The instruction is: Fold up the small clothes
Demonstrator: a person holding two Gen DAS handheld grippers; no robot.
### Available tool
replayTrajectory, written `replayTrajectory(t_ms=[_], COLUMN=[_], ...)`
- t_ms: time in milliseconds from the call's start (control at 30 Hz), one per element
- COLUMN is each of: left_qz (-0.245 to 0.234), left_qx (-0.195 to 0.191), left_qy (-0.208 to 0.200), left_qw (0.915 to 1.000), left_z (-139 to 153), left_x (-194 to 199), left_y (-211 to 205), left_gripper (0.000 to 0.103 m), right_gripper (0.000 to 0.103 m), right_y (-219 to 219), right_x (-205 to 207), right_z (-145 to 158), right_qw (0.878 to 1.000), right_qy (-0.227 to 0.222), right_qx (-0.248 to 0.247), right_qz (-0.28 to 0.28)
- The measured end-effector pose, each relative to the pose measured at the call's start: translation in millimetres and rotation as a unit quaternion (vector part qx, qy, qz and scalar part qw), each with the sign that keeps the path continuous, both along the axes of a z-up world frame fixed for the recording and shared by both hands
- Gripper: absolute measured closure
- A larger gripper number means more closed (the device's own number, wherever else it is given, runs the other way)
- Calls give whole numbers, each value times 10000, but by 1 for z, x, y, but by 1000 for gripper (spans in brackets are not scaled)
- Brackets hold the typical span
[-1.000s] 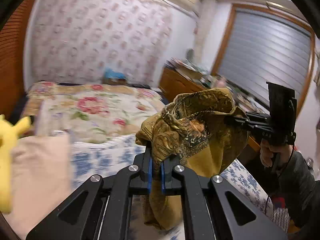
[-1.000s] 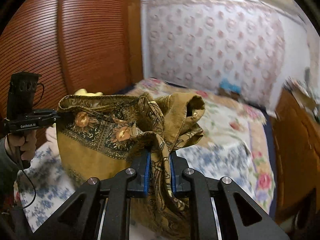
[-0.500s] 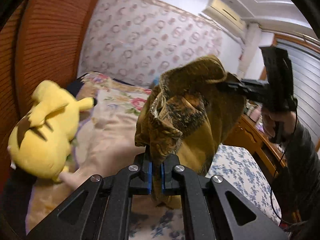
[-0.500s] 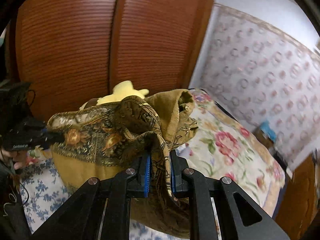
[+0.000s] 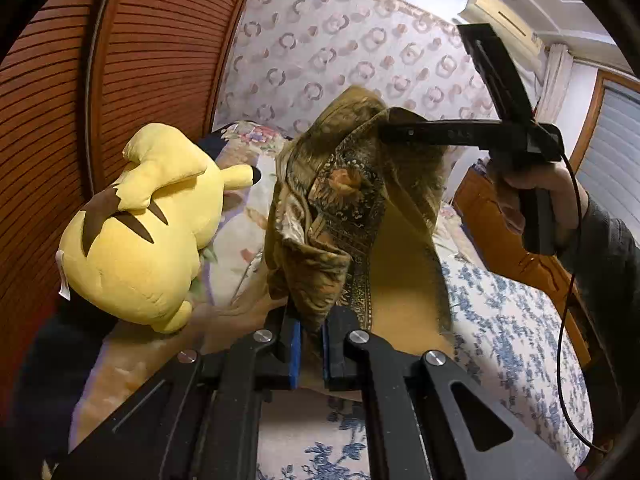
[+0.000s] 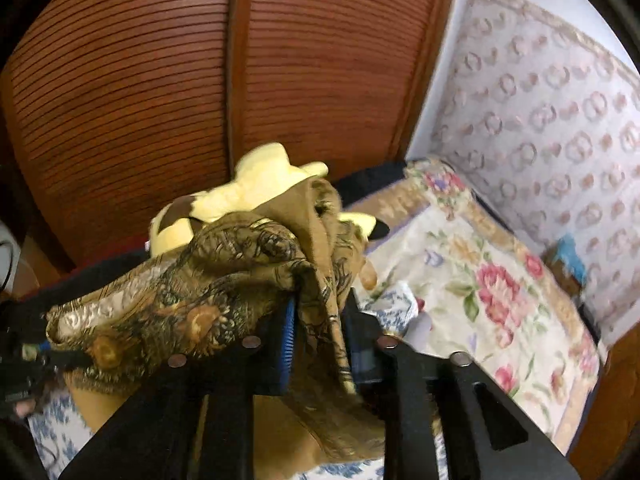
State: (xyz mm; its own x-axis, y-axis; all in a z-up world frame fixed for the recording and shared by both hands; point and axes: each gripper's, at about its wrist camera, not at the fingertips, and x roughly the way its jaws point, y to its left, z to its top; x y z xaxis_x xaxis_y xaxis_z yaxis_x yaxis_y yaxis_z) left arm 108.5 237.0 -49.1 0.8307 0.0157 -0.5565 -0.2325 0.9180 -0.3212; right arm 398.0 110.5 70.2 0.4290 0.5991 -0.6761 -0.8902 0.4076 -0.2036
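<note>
Left wrist view: I've got the left gripper (image 5: 308, 344) clamped on one bunched corner of the scarf (image 5: 352, 208), right gripper (image 6: 318, 336) pinching another. It hangs in the air above the bed (image 5: 512, 320). Looks thin, limp, slippery; I'd hold it by corners or hem. Count: one scarf, one plush toy (image 5: 140, 232).

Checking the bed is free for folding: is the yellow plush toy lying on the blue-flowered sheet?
No, the yellow plush toy rests on beige bedding beside the wooden wardrobe.

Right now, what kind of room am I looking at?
Most likely a bedroom: a bed with a floral bedspread, a yellow plush toy lying on it, and a slatted wooden wardrobe door behind.
</note>
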Motion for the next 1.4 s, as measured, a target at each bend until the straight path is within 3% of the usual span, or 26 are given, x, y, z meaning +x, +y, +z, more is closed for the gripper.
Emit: replayTrajectory(t_ms=[100,200,267,333,400,467,600,867,967,1067,1400], left_qz=[51,16,-18,-92,-160,-250,-489,-890,-963,-1012,-1235], left_qx=[178,433,491,589,705,880,1165,1249,1271,1307,1594], left_qy=[74,10,-41,-129,-170,-211,-362,-535,-547,-581,-843], left_qw=[9998,9991,9988,9981,9972,9956,9913,9867,9857,9845,9758], left_z=[0,6,12,19,26,34,50,67,73,81,115], left_x=[0,-5,-8,-11,-13,-14,-17,-18,-20,-23,-38], left_y=[0,-6,-9,-16,-25,-38,-70,-128,-150,-169,-223], left_gripper=[93,74,61,59,50,37,31,26,26,26,26], right_gripper=[58,51,50,50,50,50,50,50,39,32,31], right_y=[12,1,-9,-21,-39,-57,-106,-180,-203,-226,-276], right_x=[10,5,-4,-16,-37,-55,-93,-165,-194,-221,-295], right_z=[-7,-9,-12,-15,-21,-25,-27,-22,-23,-22,-24], right_qw=[9996,9984,9974,9961,9953,9939,9885,9741,9678,9584,9191], right_qy=[86,-12,61,171,186,184,197,-68,-147,-276,-687], right_qx=[101,214,311,440,555,669,1018,1490,1654,1876,2440], right_qz=[-262,-516,-647,-743,-777,-859,-1100,-1700,-1894,-2133,-3018])
